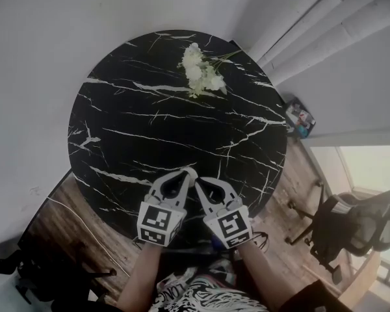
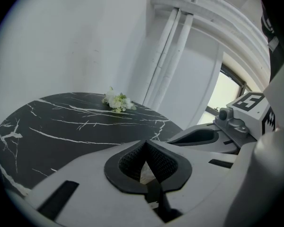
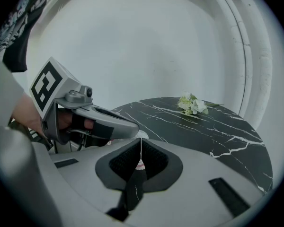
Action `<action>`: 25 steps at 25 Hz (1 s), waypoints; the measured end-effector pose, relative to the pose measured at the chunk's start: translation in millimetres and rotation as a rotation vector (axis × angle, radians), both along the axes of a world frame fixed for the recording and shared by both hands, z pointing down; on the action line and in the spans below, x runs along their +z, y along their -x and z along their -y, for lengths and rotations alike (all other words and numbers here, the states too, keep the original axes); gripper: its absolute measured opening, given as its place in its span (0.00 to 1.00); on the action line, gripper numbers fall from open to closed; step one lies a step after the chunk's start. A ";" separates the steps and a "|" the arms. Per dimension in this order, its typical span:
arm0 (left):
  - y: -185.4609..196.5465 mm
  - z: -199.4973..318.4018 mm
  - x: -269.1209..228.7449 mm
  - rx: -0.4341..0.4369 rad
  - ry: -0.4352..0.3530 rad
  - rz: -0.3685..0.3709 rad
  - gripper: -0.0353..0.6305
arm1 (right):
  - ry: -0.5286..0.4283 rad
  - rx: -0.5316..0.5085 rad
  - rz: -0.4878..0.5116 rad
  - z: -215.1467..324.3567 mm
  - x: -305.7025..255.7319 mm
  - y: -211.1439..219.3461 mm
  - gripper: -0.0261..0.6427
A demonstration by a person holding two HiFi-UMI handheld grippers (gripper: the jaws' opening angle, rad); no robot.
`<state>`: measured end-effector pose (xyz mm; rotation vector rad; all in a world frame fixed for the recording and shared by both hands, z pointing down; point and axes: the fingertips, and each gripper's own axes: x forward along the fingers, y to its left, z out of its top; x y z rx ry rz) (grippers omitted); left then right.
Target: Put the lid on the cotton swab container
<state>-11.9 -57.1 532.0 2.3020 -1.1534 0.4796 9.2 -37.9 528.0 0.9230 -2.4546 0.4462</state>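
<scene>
Whitish round object: seen only in part, in the right gripper view, low and just past the tips of the right gripper and under the left gripper's jaw. Whether it is the cotton swab container or its lid cannot be told; no other view shows either.

Right gripper: jaws clenched tip to tip, nothing between the pads.

Left gripper: jaws likewise pressed together at the tips, nothing grasped. The head view shows both grippers side by side over the near edge of the tabletop, tips angled toward each other and close together, each with its marker cube toward the person.

Tabletop: round, black stone pattern with white veins.

Flowers: small white bunch with green stems, lying at the far side of the tabletop, well apart from both grippers.

Wall: plain white, behind the tabletop.

Pipes: white, running along the wall at the right.

Floor: wood planks.

Office chair: dark, on the floor at the right, well apart from the tabletop.
</scene>
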 end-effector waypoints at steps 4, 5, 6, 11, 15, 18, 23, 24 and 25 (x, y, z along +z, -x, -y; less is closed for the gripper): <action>5.3 4.1 -4.7 -0.017 -0.019 0.007 0.07 | -0.019 -0.008 -0.013 0.7 -2.7 -1.8 0.07; 7.1 4.5 -5.0 -0.020 -0.022 0.011 0.07 | -0.022 -0.006 -0.014 1.1 -3.3 -2.6 0.06; 8.8 4.5 -5.0 -0.025 -0.022 0.015 0.07 | -0.026 -0.007 -0.019 1.6 -3.9 -3.6 0.06; 14.2 5.5 -11.1 -0.033 -0.043 0.036 0.07 | -0.040 0.017 -0.004 5.9 -12.7 -8.2 0.07; 15.9 6.4 -22.7 -0.040 -0.069 0.046 0.07 | -0.057 0.034 0.005 7.9 -23.5 -13.6 0.06; 16.9 5.6 -30.6 -0.045 -0.089 0.054 0.07 | -0.069 0.045 0.012 9.1 -30.5 -17.3 0.06; 18.7 1.7 -45.6 -0.060 -0.138 0.069 0.07 | -0.091 0.056 0.024 5.6 -41.6 -21.7 0.06; 19.6 1.5 -49.1 -0.063 -0.150 0.076 0.07 | -0.096 0.059 0.027 5.2 -44.1 -22.8 0.06; 20.7 1.3 -52.5 -0.066 -0.161 0.081 0.07 | -0.102 0.063 0.032 5.1 -46.9 -24.1 0.07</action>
